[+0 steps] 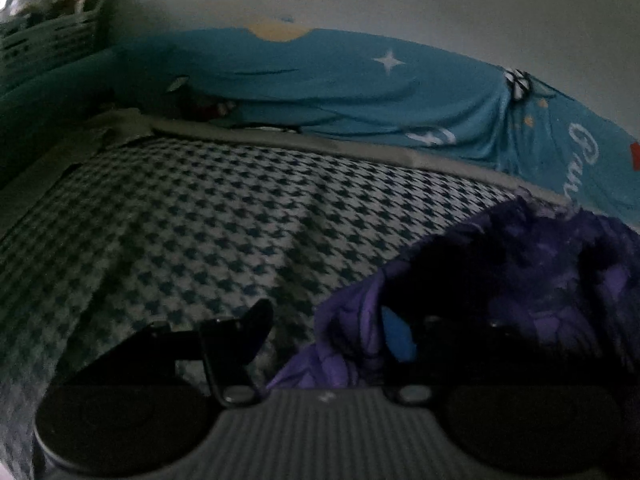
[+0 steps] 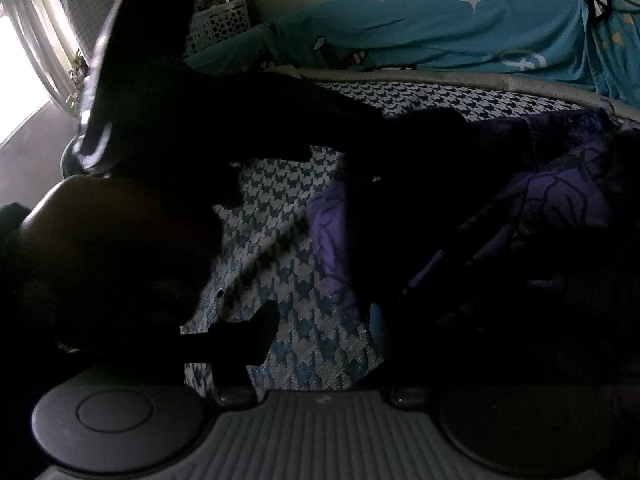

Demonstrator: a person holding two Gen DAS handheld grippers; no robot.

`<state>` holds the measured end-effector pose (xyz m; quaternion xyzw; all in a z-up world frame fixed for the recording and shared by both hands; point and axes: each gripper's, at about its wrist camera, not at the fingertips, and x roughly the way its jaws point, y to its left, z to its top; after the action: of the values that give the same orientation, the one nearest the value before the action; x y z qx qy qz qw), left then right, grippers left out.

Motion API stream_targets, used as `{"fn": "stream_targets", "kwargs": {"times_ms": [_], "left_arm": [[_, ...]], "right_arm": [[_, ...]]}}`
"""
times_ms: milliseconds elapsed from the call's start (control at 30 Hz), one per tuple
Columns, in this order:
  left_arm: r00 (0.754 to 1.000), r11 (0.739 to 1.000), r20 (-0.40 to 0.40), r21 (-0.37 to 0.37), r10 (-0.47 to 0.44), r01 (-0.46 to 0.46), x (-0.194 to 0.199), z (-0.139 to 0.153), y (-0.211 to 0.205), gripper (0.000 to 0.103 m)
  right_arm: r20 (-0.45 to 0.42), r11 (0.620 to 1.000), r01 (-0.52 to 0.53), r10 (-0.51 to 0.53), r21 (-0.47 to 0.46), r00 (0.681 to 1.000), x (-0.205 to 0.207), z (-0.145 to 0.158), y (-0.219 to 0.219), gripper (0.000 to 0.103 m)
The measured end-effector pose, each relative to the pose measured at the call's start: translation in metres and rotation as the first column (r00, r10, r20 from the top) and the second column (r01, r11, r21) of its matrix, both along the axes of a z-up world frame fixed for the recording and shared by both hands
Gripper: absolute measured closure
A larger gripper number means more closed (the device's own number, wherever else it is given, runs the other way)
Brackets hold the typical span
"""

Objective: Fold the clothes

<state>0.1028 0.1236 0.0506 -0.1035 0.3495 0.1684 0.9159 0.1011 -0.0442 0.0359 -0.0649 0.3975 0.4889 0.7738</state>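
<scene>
A purple patterned garment [image 1: 540, 280] lies crumpled on a houndstooth cloth [image 1: 200, 220] covering the bed. My left gripper [image 1: 328, 332] is open: its left finger [image 1: 252, 332] rests over the cloth and its blue-padded right finger [image 1: 396, 336] is tucked under a fold of the garment. In the right wrist view the garment [image 2: 560, 200] lies at right, and my right gripper [image 2: 320, 328] is open just above the houndstooth cloth [image 2: 288, 272], its right finger [image 2: 378, 320] at the garment's edge. The person's left arm and gripper [image 2: 280, 120] reach across, dark against the light.
A blue cartoon-print sheet [image 1: 360, 80] drapes along the back against a white wall. A pale plastic basket [image 1: 48, 36] stands at the back left; it also shows in the right wrist view [image 2: 220, 20]. A bright curtained window [image 2: 24, 60] is far left.
</scene>
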Motion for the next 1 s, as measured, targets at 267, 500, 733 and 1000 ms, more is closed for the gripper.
{"fn": "stream_targets", "kwargs": {"times_ms": [267,500,733,1000], "left_arm": [[0.991,0.991,0.039,0.034,0.128,-0.129,-0.036,0.009,0.009,0.045],[0.972,0.971,0.016,0.029,0.236,-0.236,-0.062,0.006,0.021,0.046],[0.975,0.975,0.015,-0.008,0.221,-0.221,-0.068,0.005,0.021,0.039],[0.981,0.984,0.083,-0.014,0.176,-0.175,-0.069,0.015,0.005,0.023]], "right_arm": [[0.004,1.000,-0.006,0.006,-0.014,1.000,-0.001,0.001,-0.003,0.049],[0.008,1.000,0.003,-0.002,-0.029,1.000,-0.006,0.000,-0.012,0.048],[0.026,0.998,0.048,-0.047,-0.041,0.999,-0.018,-0.001,-0.030,0.044],[0.073,0.992,0.125,-0.123,-0.033,0.990,-0.032,0.000,-0.046,0.042]]}}
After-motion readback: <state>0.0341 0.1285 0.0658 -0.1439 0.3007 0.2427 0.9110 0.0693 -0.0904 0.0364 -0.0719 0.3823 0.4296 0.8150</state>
